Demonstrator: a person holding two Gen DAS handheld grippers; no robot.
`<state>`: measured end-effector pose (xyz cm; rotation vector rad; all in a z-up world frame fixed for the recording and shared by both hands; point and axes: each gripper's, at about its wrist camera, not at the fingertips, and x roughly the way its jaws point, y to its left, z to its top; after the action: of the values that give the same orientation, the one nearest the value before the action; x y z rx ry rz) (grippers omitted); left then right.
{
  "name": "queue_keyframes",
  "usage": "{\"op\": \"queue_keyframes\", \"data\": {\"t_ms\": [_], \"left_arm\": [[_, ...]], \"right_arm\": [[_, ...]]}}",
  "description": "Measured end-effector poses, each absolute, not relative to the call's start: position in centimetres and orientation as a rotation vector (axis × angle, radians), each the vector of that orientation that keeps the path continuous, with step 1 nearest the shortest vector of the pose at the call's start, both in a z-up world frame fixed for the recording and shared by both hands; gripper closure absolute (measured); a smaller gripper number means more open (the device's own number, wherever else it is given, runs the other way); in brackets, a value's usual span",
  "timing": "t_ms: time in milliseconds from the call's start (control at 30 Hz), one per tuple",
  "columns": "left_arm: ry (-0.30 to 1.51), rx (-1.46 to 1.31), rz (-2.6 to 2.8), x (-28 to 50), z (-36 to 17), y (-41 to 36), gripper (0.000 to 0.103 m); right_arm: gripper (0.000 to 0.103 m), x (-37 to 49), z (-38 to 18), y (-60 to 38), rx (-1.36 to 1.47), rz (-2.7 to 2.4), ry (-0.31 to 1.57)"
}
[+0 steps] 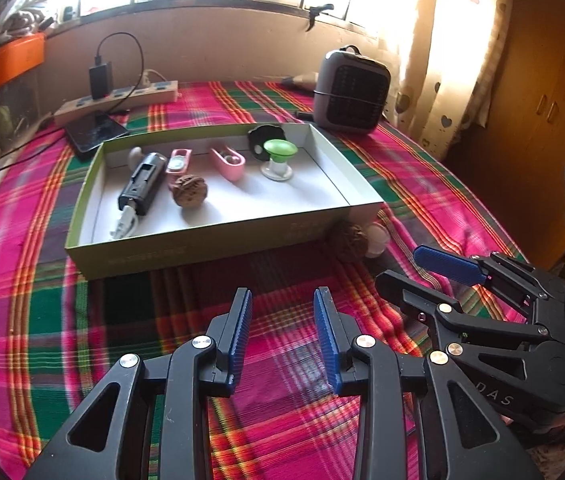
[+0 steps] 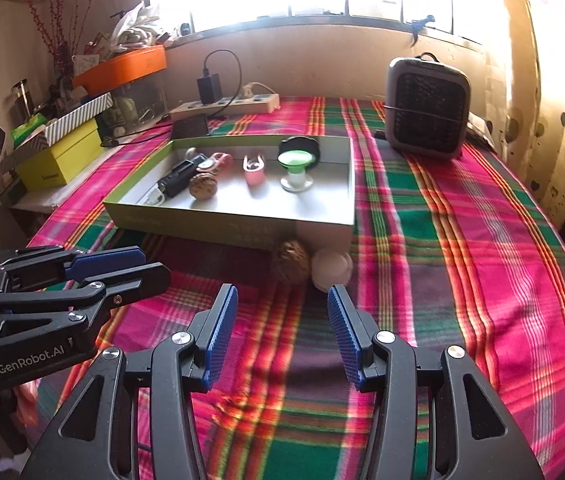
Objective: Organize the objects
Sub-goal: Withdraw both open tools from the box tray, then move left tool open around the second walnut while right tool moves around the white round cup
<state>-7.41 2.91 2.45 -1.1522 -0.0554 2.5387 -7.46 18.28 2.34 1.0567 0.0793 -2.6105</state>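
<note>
A shallow green box (image 1: 210, 242) (image 2: 222, 226) with a white inside lies on the plaid cloth. It holds a black device (image 1: 144, 184), a walnut (image 1: 189, 191), two pink items (image 1: 228, 162), a green-capped white piece (image 1: 279, 158) and a black round item (image 1: 264, 136). Outside, against the box's near right corner, sit a second walnut (image 1: 348, 242) (image 2: 292, 264) and a white round object (image 1: 377, 240) (image 2: 332, 268). My left gripper (image 1: 282, 300) (image 2: 150, 264) is open and empty, short of the box. My right gripper (image 2: 282, 300) (image 1: 406, 268) is open and empty, just short of those two objects.
A grey fan heater (image 1: 350, 92) (image 2: 426, 108) stands behind the box at the right. A power strip (image 2: 226, 106) with a charger and a dark phone (image 1: 96, 134) lie behind at the left. Boxes (image 2: 60, 160) and clutter line the left edge; a curtain hangs on the right.
</note>
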Motion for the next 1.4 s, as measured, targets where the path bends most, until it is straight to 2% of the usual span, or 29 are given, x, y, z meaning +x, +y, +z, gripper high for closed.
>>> {"op": "queue_keyframes", "data": {"t_ms": [367,967,1400], "left_arm": [[-0.064,-1.174,2.489,-8.4,1.9,4.5,0.07],[-0.085,-1.191,2.476,-9.1,1.4,4.2,0.07],[-0.116,-1.21,2.485,-9.6,1.2,3.5,0.07]], "right_arm": [[0.054,-8.9,1.7,20.1,1.127,-2.655,0.06],[0.054,-12.1,1.1,19.6,1.198,-2.619,0.163],[0.054,-12.5,0.8,18.5,1.197,-2.474,0.081]]}}
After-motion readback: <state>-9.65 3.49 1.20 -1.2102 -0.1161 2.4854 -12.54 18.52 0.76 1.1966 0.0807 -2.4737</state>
